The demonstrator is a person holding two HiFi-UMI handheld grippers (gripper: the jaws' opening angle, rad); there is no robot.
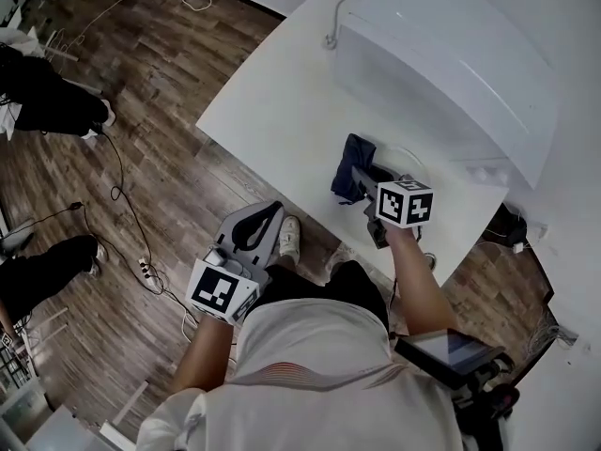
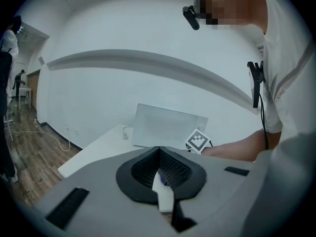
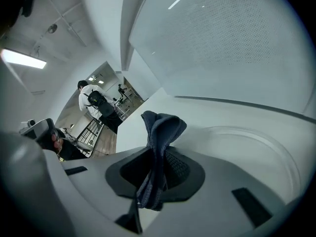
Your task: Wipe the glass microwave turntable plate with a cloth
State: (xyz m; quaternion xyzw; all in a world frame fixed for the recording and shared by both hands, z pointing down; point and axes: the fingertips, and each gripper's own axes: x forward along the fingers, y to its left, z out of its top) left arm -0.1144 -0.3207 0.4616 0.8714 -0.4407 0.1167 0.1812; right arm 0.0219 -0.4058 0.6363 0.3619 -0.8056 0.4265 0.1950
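Observation:
A dark blue cloth (image 1: 352, 161) hangs bunched from my right gripper (image 1: 359, 175), which is shut on it just above the white table (image 1: 272, 101). In the right gripper view the cloth (image 3: 161, 128) stands up between the jaws, and the clear glass turntable plate (image 3: 264, 154) lies flat on the table just to its right, in front of the microwave (image 3: 222, 43). My left gripper (image 1: 274, 210) is held off the table's near edge, above the floor. Its jaws are shut with nothing in them (image 2: 159, 153).
The white microwave (image 1: 441, 54) takes up the far right of the table, its cord (image 1: 331, 38) lying to its left. Cables and a power strip (image 1: 145, 271) lie on the wood floor. Two other people (image 1: 47, 101) (image 1: 42, 269) are at the left.

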